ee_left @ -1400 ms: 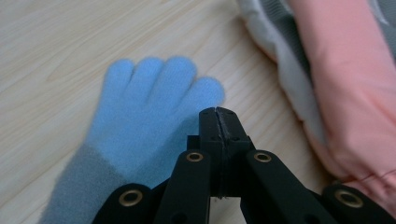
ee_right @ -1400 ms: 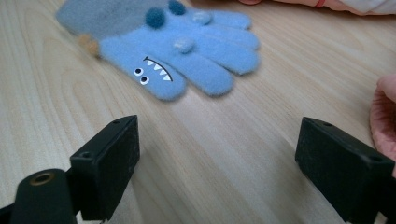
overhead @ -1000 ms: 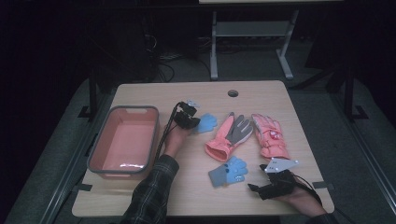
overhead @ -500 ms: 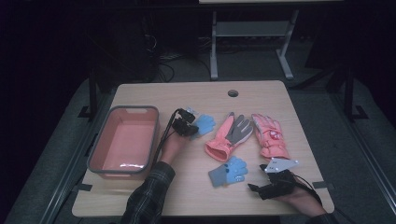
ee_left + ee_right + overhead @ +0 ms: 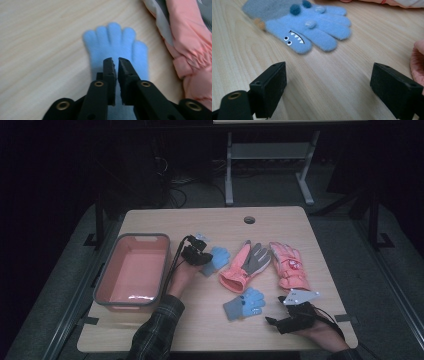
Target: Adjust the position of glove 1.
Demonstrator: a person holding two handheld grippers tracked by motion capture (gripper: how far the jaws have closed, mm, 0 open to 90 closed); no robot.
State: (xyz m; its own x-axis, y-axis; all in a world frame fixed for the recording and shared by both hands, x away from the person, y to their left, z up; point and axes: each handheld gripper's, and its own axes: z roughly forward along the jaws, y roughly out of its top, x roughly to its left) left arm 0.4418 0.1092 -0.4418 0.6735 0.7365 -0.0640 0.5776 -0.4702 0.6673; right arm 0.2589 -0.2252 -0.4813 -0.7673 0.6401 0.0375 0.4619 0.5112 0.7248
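A small plain blue glove (image 5: 115,42) lies flat on the wooden table (image 5: 210,222), palm side up, right of the tray. My left gripper (image 5: 115,60) hangs over its cuff end; its jaws have just been opening and stand a narrow slit apart, with no cloth seen pinched between them. From above, the left gripper (image 5: 205,259) sits at the glove (image 5: 219,257). A second blue glove with a monster face (image 5: 307,27) lies ahead of my right gripper (image 5: 328,66), which is wide open and holds nothing. That right gripper (image 5: 274,320) rests near the front right edge.
A pink tray (image 5: 135,236) stands at the left of the table. Two larger pink gloves lie in the middle: one with a grey palm (image 5: 245,265), one with a logo (image 5: 287,265). The grey-palmed one (image 5: 190,37) lies close beside the plain blue glove.
My left gripper and the plain blue glove have shifted slightly toward the near side of the table. The right gripper has not moved.
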